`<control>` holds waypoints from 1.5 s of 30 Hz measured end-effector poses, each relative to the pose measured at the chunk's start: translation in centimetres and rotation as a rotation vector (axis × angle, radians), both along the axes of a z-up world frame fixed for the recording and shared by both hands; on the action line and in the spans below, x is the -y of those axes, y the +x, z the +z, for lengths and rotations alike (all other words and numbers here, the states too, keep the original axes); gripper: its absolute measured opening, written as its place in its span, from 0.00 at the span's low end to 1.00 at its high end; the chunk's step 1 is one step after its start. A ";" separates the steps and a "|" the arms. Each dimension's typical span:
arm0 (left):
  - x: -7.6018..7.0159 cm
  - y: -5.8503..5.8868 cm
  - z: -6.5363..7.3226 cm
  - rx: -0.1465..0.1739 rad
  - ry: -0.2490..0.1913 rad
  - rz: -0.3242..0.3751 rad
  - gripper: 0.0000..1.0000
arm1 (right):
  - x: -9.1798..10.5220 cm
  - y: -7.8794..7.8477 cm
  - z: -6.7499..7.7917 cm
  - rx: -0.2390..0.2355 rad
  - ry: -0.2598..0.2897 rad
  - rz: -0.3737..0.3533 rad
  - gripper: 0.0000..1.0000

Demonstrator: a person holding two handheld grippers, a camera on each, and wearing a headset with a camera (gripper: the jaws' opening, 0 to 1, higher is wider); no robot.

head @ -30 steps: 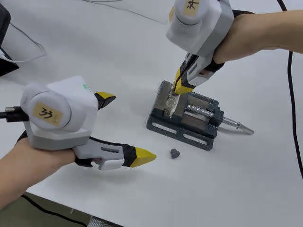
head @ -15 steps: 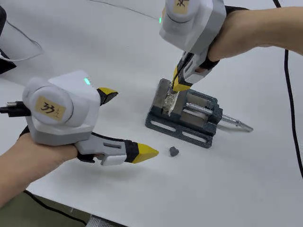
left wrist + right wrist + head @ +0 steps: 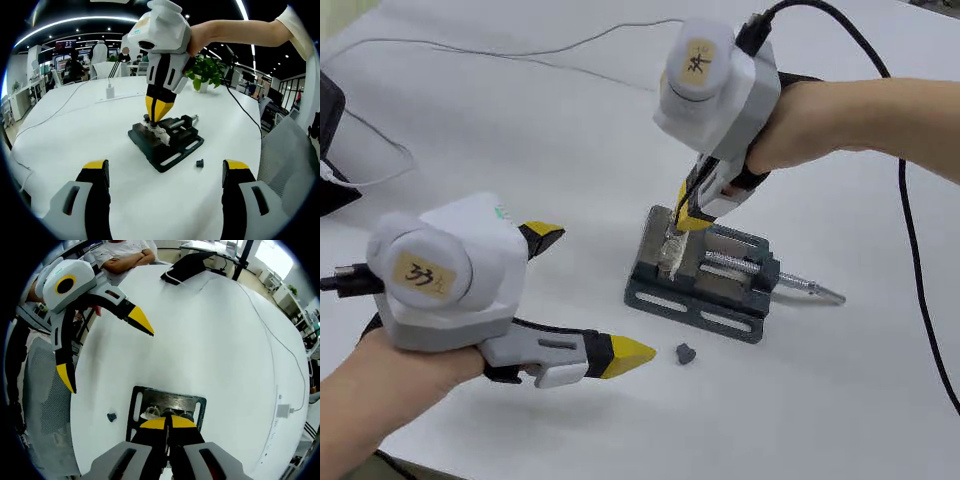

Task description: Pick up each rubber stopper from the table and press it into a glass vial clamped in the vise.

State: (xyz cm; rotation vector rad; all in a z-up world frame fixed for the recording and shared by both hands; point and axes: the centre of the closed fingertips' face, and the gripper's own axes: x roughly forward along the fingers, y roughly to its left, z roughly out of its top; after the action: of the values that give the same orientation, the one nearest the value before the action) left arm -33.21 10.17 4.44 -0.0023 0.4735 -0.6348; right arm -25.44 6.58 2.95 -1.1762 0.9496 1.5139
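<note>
Two things look the same as half a second ago: the right gripper [image 3: 688, 222] still points down over the vise [image 3: 715, 300], and the left gripper [image 3: 600, 291] still waits off to the side. The right jaws are pressed together, with their tips right on top of the glass vial [image 3: 670, 252]. I cannot tell if a stopper sits under them. The left jaws are spread wide and hold nothing. One loose rubber stopper [image 3: 686, 353] lies on the table [image 3: 520, 130], just ahead of the left jaws.
</note>
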 end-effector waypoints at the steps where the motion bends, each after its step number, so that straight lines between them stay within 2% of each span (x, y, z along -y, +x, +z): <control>1: 0.0 0.0 0.1 0.000 0.001 0.001 0.93 | 0.0 0.0 0.0 0.006 0.012 0.001 0.00; 6: 0.1 -0.2 0.4 0.003 0.006 -0.002 0.93 | -0.3 0.1 -0.1 0.019 0.038 -0.030 0.00; 8: 0.1 -0.3 0.5 0.003 0.011 -0.003 0.93 | -0.2 0.1 0.0 0.030 0.046 -0.020 0.00; 13: 0.0 -0.1 1.0 0.013 0.015 0.003 0.93 | -0.1 0.1 0.2 0.022 0.081 -0.050 0.00; 24: -0.3 -0.1 1.6 0.030 0.035 0.013 0.93 | -0.5 0.7 0.2 0.053 0.150 -0.028 0.00; 34: -0.7 -0.1 1.8 0.036 0.042 0.023 0.93 | -0.4 0.8 0.1 0.067 0.139 0.002 0.00; 42: -1.0 -0.2 1.6 0.031 0.047 0.024 0.93 | -0.3 1.1 0.1 0.071 0.160 -0.020 0.00; 44: -1.1 -0.3 1.6 0.031 0.046 0.024 0.93 | -0.2 1.1 0.1 0.070 0.163 -0.031 0.05; 45: -1.1 -0.3 1.6 0.031 0.046 0.024 0.93 | -0.1 0.9 0.1 0.053 0.157 -0.036 0.11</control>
State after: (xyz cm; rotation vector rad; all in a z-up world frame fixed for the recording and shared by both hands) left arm -33.49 11.25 6.06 0.0454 0.4577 -0.5991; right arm -24.57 6.63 3.04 -1.0758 0.7970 1.4932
